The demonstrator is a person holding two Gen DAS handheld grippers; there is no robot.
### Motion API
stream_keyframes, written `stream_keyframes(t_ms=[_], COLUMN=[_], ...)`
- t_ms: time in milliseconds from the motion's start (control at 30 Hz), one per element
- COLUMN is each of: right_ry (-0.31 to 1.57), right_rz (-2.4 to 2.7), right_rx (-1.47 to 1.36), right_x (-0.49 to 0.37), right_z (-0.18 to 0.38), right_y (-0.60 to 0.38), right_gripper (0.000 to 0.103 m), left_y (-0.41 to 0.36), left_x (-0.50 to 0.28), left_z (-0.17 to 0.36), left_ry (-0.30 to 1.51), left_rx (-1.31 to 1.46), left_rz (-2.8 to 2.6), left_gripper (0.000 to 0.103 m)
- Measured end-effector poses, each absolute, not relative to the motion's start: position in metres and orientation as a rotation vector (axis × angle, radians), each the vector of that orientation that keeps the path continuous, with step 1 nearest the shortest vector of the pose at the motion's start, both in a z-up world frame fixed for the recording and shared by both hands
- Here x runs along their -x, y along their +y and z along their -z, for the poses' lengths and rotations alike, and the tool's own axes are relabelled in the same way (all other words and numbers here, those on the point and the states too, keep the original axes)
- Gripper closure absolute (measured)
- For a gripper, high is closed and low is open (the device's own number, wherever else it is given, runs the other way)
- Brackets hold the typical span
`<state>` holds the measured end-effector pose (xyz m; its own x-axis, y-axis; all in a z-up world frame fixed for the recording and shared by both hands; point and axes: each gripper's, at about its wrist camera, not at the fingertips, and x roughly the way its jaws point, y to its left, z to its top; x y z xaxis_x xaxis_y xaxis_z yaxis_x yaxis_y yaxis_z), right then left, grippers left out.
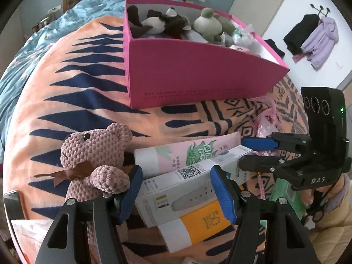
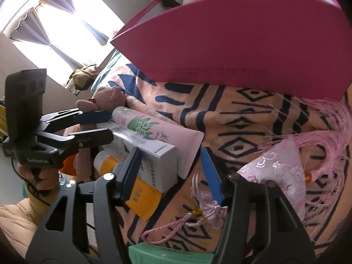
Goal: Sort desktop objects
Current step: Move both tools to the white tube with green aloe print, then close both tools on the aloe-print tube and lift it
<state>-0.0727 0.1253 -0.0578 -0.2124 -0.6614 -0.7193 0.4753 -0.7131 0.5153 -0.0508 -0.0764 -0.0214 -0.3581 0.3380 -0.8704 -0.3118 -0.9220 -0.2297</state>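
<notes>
My left gripper (image 1: 176, 176) is open, its blue pads either side of a white box (image 1: 187, 189) lying on a pile with a pink tube (image 1: 187, 151) and an orange tube (image 1: 198, 222). A pink knitted bear (image 1: 94, 160) sits just left of it. My right gripper (image 2: 173, 167) is open and low over the blanket, beside the white box (image 2: 154, 154) and a pink tasselled pouch (image 2: 279, 167). It also shows in the left wrist view (image 1: 248, 151). The left gripper shows in the right wrist view (image 2: 105, 125).
A pink box (image 1: 198, 72) holding several plush toys stands on the orange and navy blanket (image 1: 66, 92) behind the pile. A green box (image 2: 167, 255) lies at the near edge. A pink cord with a gold bead (image 2: 176, 222) lies under my right gripper.
</notes>
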Motion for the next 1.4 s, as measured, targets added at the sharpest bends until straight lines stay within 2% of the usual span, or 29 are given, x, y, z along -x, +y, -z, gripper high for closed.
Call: stream_keyframes(t_ms=[133, 300, 967, 1067, 1133, 1267, 1300, 1333, 1400], right_ry=[-0.259, -0.280, -0.305, -0.252, -0.231, -0.195, -0.187, -0.181, -0.166], right_rz=[1.967, 1.976, 2.103, 2.144, 2.158, 2.194, 2.199, 2.206, 2.170], right_rx=[-1.306, -1.297, -1.247, -1.239, -1.236, -1.196, -1.179, -1.164, -1.137], right_x=[0.075, 0.074, 0.079, 0.081, 0.082, 0.080, 0.078, 0.077, 0.074], right_z=[0.060, 0.060, 0.046, 0.044, 0.044, 0.036, 0.032, 0.029, 0.023], right_y=[0.125, 0.127, 0.144, 0.139, 0.137, 0.135, 0.135, 0.134, 0.129], right_gripper=[0.044, 0.043, 0.050, 0.050, 0.050, 0.050, 0.050, 0.053, 0.066], left_y=[-0.076, -0.076, -0.070, -0.068, -0.069, -0.072, -0.071, -0.068, -0.060], left_x=[0.053, 0.060, 0.065, 0.066, 0.067, 0.069, 0.068, 0.067, 0.065], left_z=[0.022, 0.023, 0.022, 0.022, 0.023, 0.022, 0.020, 0.019, 0.013], left_ry=[-0.043, -0.024, -0.108, -0.094, -0.108, -0.144, -0.166, -0.208, -0.185], left_rx=[1.488, 1.514, 1.503, 1.507, 1.515, 1.532, 1.520, 1.512, 1.485], left_rz=[-2.285, -2.294, -2.272, -2.304, -2.320, -2.325, -2.304, -2.246, -2.237], left_gripper=[0.031, 0.030, 0.031, 0.036, 0.045, 0.048, 0.060, 0.070, 0.070])
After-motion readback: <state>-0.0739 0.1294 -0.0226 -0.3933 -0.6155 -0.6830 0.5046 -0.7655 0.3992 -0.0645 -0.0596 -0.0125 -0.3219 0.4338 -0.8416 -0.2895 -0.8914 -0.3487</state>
